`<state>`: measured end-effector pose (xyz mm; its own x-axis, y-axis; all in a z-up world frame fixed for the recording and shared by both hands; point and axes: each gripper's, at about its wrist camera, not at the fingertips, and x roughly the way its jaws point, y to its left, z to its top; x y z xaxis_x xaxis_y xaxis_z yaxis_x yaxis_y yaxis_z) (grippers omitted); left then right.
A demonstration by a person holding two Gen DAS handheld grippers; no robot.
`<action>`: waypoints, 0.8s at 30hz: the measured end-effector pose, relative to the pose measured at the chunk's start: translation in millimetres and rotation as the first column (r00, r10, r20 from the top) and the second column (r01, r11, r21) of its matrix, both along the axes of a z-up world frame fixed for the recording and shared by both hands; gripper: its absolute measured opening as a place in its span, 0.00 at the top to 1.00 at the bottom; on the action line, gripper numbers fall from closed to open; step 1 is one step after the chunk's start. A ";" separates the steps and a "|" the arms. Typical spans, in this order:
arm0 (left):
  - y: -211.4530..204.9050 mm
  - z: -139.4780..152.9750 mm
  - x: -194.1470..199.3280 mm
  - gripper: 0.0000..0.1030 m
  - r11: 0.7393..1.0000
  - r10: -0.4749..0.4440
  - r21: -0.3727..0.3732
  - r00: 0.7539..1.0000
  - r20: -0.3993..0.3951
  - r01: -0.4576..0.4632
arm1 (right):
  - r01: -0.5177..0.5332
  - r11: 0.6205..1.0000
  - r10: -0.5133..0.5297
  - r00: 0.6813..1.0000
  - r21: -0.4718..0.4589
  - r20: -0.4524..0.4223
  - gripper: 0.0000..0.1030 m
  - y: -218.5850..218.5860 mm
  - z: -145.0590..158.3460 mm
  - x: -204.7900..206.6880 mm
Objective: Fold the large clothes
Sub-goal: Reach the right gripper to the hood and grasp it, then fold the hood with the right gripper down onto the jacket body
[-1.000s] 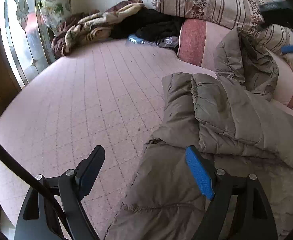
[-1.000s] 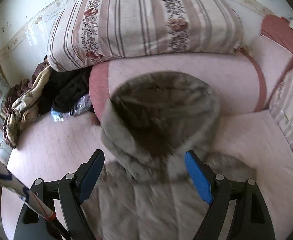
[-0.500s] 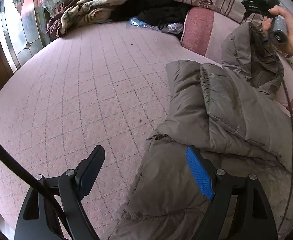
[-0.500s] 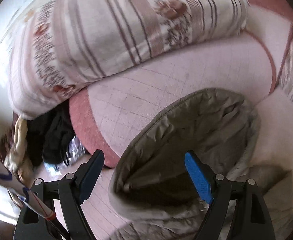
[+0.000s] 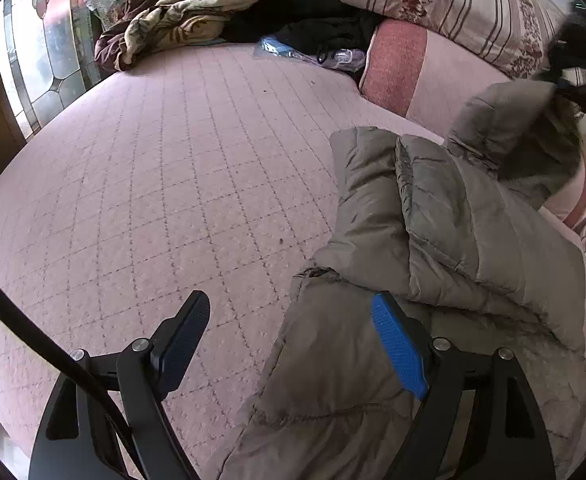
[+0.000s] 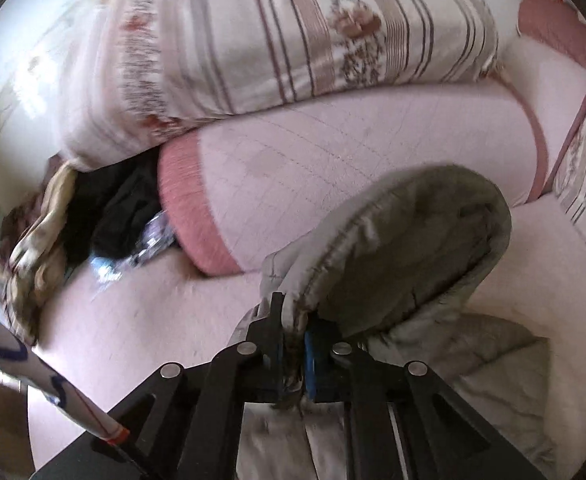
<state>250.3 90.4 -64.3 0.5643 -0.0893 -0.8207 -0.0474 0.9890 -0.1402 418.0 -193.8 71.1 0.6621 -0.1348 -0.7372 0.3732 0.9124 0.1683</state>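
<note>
A grey-brown padded coat [image 5: 433, 248] lies on the pink quilted bed [image 5: 153, 184], its sleeves folded over its body. Its hood [image 6: 409, 240] stands up against a pink bolster [image 6: 333, 152]. My right gripper [image 6: 293, 340] is shut on the hood's left rim, which is pinched between the blue pads. In the left wrist view that gripper [image 5: 573, 60] shows blurred at the hood's top, with a hand behind it. My left gripper [image 5: 289, 332] hangs open over the coat's lower left edge, its blue pad [image 5: 397, 344] above the fabric and nothing between its fingers.
A striped floral pillow [image 6: 293, 32] rests on the bolster. Crumpled beige and maroon bedding [image 5: 189, 24], dark clothes [image 5: 313, 20] and a plastic bag [image 5: 305, 54] lie at the bed's far end. A patterned glass panel [image 5: 49, 48] borders the left side.
My right gripper, open around the hood half a second ago, has shut on the hood's rim. The left gripper has stayed open in about the same place.
</note>
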 end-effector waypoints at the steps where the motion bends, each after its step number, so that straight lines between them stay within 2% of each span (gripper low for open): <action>1: 0.8 1.1 -1.3 0.20 1.000 0.003 0.001 1.000 0.003 -0.003 | -0.021 1.000 0.021 1.000 -0.013 0.006 0.93 6.8 8.2 -17.1; 7: 11.3 9.8 -10.4 0.20 1.000 0.019 -0.006 1.000 0.017 -0.019 | -0.141 0.988 0.143 0.989 -0.066 0.033 0.94 50.9 45.3 -116.7; 11: 17.7 12.8 -13.1 0.20 1.000 0.023 -0.013 1.000 0.022 -0.023 | -0.202 0.976 0.204 0.979 -0.077 0.013 0.94 71.2 40.5 -193.6; 14: 23.9 13.4 -12.3 0.20 0.999 0.045 -0.020 0.999 0.025 -0.044 | -0.228 0.973 0.228 0.974 -0.041 -0.014 0.94 76.9 17.0 -238.2; 17: 26.8 12.0 -11.1 0.20 0.998 0.061 -0.021 0.998 0.023 -0.060 | -0.230 0.973 0.232 0.969 0.032 -0.089 0.94 80.2 -34.1 -275.9; 20: 28.7 10.2 -10.0 0.20 0.998 0.065 -0.023 0.998 0.015 -0.064 | -0.199 0.976 0.211 0.963 0.086 -0.167 0.94 75.5 -85.7 -279.1; 24: 29.0 10.4 -10.4 0.20 0.998 0.068 -0.016 0.998 0.016 -0.067 | -0.149 0.982 0.171 0.962 0.118 -0.213 0.94 69.7 -135.6 -253.1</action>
<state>239.8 119.4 -54.0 0.5828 -0.0629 -0.8102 -0.1115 0.9814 -0.1564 164.9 -124.1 -64.4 0.4874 0.0415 -0.8722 0.2620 0.9459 0.1914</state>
